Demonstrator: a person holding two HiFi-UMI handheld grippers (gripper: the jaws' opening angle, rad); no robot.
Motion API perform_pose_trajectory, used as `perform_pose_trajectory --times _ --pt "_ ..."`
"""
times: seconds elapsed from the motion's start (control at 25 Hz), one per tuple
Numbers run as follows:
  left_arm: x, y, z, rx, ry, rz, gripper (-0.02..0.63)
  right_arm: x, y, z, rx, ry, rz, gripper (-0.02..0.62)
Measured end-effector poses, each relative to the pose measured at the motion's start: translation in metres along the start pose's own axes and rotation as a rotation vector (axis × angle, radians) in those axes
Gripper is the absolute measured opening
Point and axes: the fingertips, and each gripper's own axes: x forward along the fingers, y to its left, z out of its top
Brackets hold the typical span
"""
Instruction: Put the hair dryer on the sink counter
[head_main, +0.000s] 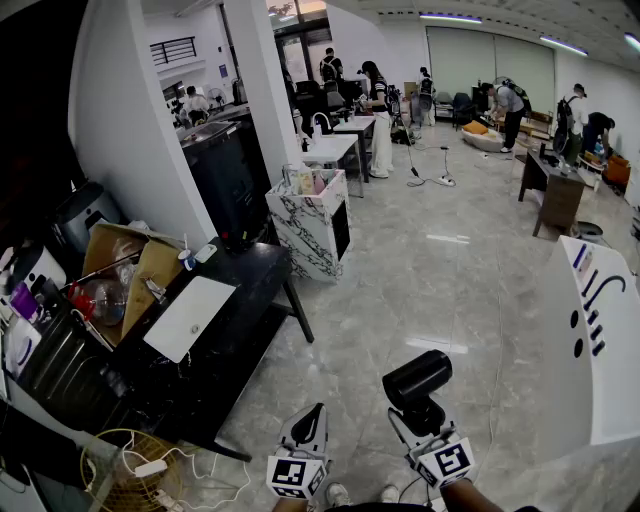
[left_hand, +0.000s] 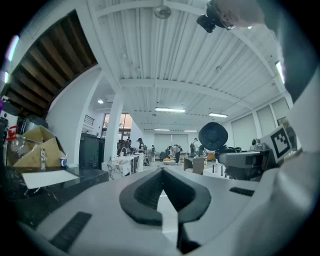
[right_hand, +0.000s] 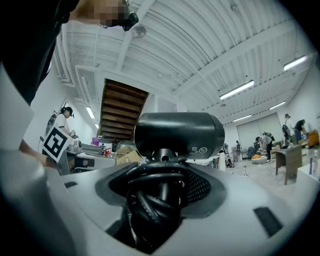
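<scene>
A black bench (head_main: 250, 285) carrying a cardboard box (head_main: 130, 275) fills the near left. A white bench (head_main: 612, 400) stands at the right, and a marbled cabinet (head_main: 312, 225) sits farther off. Over the floor (head_main: 450, 270) between them, the hair dryer (head_main: 417, 378) lies with its barrel left-right above the right claw (head_main: 425, 422), which grips its cord-wrapped handle. The left claw (head_main: 308, 425) is closed and empty.
</scene>
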Motion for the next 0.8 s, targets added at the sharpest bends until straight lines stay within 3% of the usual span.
perform_pose_trajectory --times 0.52,0.8 --pt "-0.009 0.018 0.0 0.021 -0.003 -0.009 -0.006 0.016 0.02 0.003 -0.077 0.01 0.014 0.267" --pt "-0.003 0.042 0.006 0.023 -0.028 -0.013 -0.006 0.037 0.021 0.014 -0.044 -0.066 0.006 0.268"
